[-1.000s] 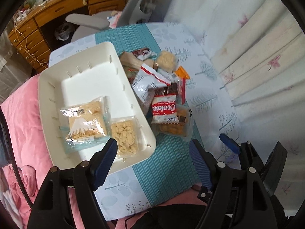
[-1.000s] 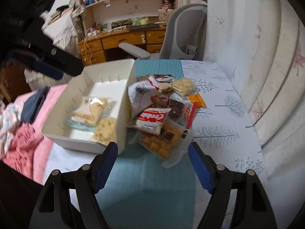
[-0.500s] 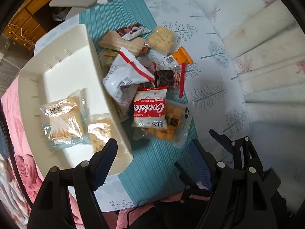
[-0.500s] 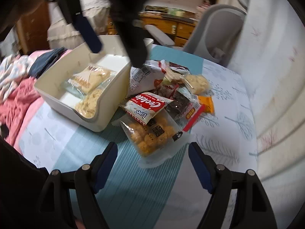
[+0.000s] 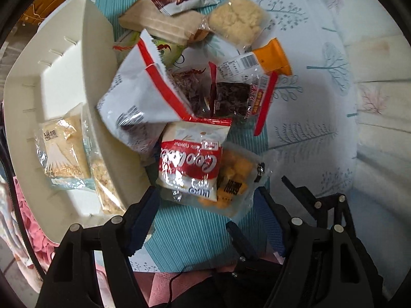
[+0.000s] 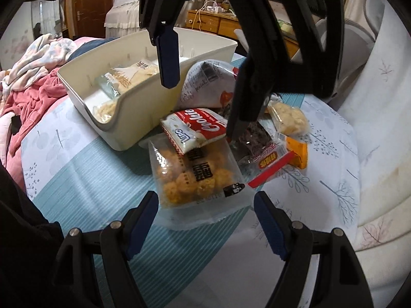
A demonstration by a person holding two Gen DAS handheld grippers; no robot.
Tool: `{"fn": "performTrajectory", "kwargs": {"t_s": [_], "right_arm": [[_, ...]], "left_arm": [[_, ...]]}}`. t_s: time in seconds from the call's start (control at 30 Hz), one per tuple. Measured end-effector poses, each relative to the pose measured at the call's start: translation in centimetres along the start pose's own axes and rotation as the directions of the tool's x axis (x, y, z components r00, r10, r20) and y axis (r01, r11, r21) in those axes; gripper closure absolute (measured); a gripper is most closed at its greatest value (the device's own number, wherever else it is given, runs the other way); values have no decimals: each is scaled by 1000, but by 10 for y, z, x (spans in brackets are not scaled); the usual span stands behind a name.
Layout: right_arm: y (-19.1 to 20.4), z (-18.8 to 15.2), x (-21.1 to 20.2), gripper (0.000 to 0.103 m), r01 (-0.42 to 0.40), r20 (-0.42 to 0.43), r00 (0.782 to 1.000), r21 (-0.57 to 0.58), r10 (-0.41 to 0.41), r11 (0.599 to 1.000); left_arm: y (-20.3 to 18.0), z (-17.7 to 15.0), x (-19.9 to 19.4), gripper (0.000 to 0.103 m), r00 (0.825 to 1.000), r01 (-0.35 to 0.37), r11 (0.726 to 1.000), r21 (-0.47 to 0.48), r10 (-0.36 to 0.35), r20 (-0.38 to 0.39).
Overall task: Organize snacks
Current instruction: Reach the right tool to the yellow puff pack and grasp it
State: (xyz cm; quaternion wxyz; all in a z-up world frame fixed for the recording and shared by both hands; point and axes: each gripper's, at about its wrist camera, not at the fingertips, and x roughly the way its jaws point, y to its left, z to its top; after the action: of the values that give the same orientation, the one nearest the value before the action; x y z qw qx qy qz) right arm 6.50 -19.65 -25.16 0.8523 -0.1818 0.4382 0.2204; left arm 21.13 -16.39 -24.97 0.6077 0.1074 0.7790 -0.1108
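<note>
A pile of snack packets lies on the teal-striped cloth, with a red-and-white cookie packet (image 5: 190, 164) (image 6: 195, 128) on top of a clear bag of orange puffs (image 5: 231, 177) (image 6: 195, 177). My left gripper (image 5: 205, 213) (image 6: 203, 97) hangs open just above the cookie packet, pointing steeply down, one finger on either side, with nothing gripped. My right gripper (image 6: 205, 205) is open low at the near end of the puff bag, and its black fingers (image 5: 303, 192) show in the left wrist view. A white bin (image 5: 64, 77) (image 6: 133, 118) to the left holds two pale biscuit packets (image 5: 64, 154).
Further back in the pile are a white-and-red bag (image 5: 143, 97), a dark snack packet (image 5: 231, 97), an orange packet (image 5: 274, 56) and a pale crumbly packet (image 5: 236, 20). Pink bedding (image 6: 33, 97) lies left; a padded white wall (image 6: 372, 128) rises right.
My left gripper has swung from over the bin to the pile and sunk close to the cookie packet. My right gripper has rolled and dropped nearer the puff bag. Both stay open.
</note>
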Motion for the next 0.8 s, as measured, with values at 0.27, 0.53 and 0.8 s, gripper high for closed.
{"fn": "performTrajectory", "kwargs": {"t_s": [0.27, 0.53, 0.8], "right_arm": [[-12, 4, 13, 26, -48, 30, 998, -8, 48, 999], [-16, 10, 29, 26, -133, 36, 990, 2, 133, 991], [-18, 16, 40, 21, -193, 36, 980, -8, 193, 981]], "left_arm": [[-6, 24, 21, 34, 995, -97, 995, -19, 96, -38], [7, 32, 44, 46, 993, -86, 994, -73, 80, -89], [20, 31, 54, 51, 997, -40, 993, -114, 32, -71]]}}
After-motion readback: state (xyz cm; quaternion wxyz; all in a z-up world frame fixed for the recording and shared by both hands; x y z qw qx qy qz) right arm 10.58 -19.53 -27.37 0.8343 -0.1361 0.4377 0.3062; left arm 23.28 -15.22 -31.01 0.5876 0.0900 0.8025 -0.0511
